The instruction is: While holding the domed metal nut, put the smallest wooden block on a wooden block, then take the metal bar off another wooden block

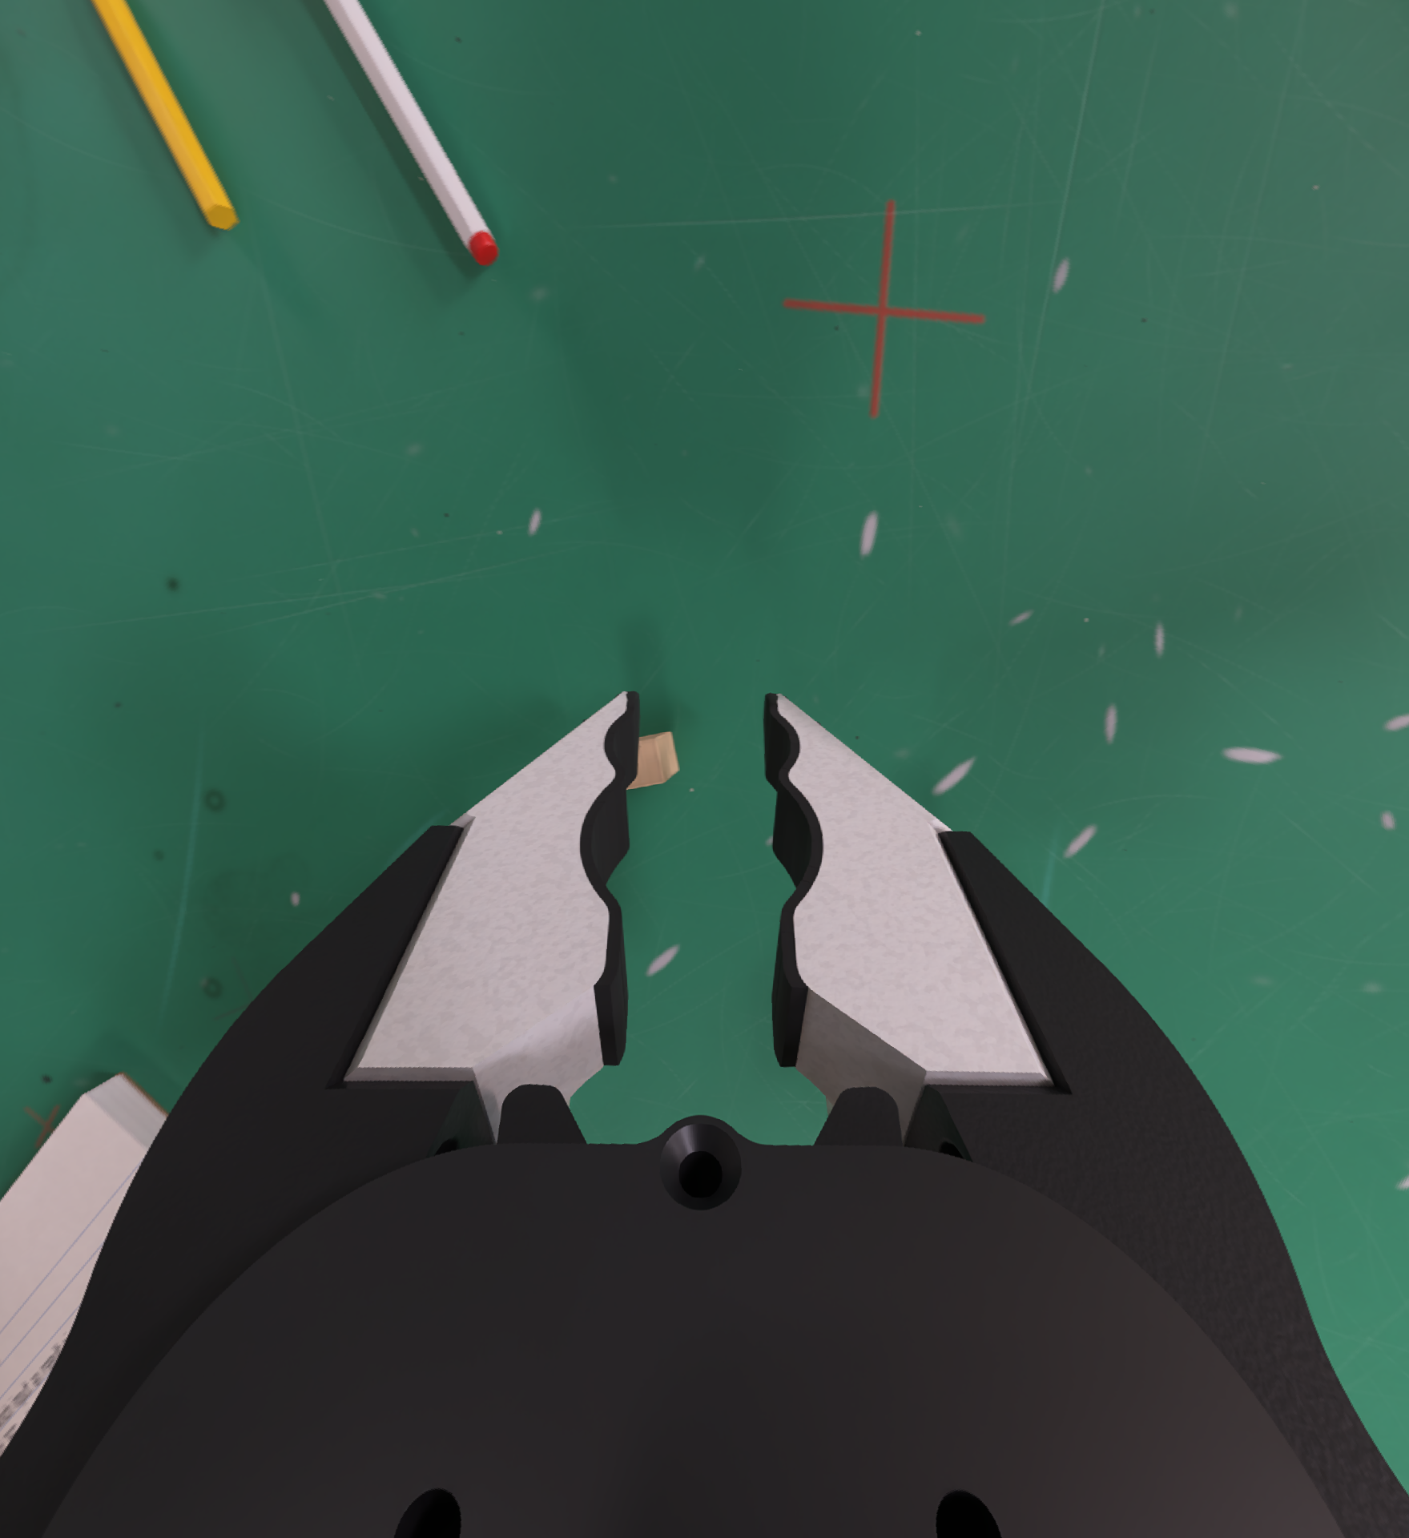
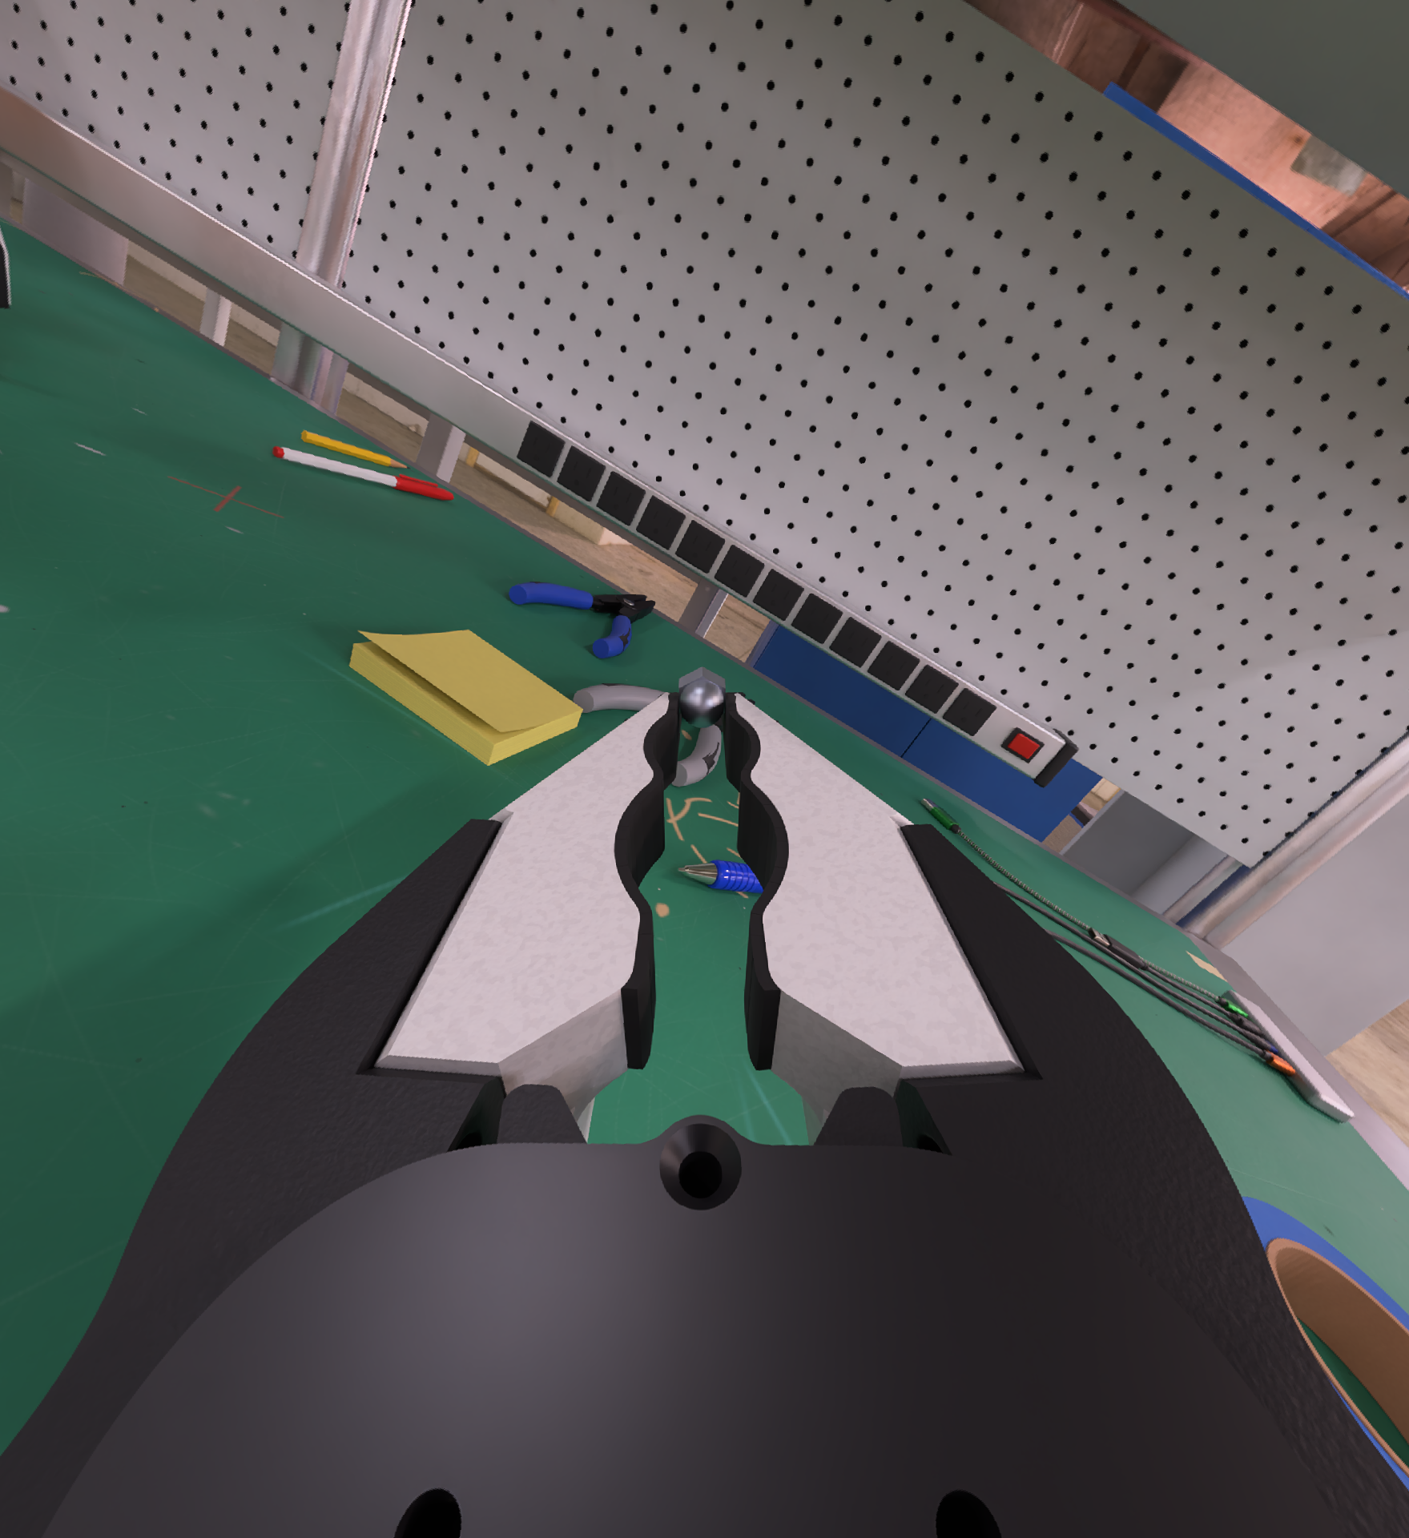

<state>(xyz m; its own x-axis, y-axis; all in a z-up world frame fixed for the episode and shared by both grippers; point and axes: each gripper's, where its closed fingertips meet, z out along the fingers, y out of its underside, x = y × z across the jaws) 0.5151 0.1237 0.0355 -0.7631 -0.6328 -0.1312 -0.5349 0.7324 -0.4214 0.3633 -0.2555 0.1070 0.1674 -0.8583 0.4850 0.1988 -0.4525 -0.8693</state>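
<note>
Two pens [image 2: 364, 474], one pliers [image 2: 584, 612], perhaps two blocks [image 1: 656, 759].

domed metal nut [image 2: 701, 702]: polished, glossy metal
wooden block [image 1: 656, 759]: pale, matt wood
fingers [image 1: 518, 907]: speckled matt white, smooth black inner pads
table [image 1: 1100, 499]: matt green mat, scratched
pegboard [image 2: 850, 291]: matt perforated sheet, behind the nut

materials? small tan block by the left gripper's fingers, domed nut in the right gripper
Small tan cube-shaped block: looks like pale unfinished wood, matte, flat faces; grain too small to tell. Domed grey nut: polished metal, going by its mirror-like highlight on the dome.
</note>
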